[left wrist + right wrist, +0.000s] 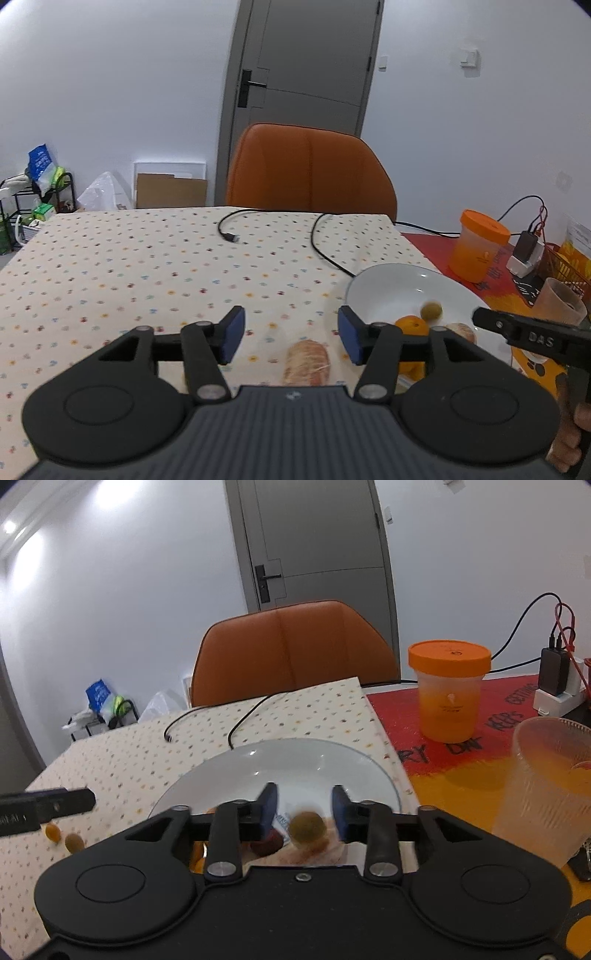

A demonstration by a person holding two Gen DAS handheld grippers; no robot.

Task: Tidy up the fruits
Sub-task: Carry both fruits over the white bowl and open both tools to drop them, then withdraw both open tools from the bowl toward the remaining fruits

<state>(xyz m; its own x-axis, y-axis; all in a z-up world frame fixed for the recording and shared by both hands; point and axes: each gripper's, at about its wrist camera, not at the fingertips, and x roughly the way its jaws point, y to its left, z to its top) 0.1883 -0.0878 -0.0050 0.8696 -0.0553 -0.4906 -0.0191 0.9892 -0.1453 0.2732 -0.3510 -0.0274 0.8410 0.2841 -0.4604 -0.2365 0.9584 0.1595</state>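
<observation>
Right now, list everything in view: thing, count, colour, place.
plate: one, white, right of the dotted cloth
green fruit: one, blurred, over the plate
orange: one, plate's near edge
bread: one, tan, on the cloth
cloth: one, cream, dotted, on the table
cables: two, black, across the cloth
tub: one, orange lid, on the red mat
cup: one, clear, far right
chair: one, orange, behind the table
left gripper: open, empty
right gripper: open, the fruit between its jaws
</observation>
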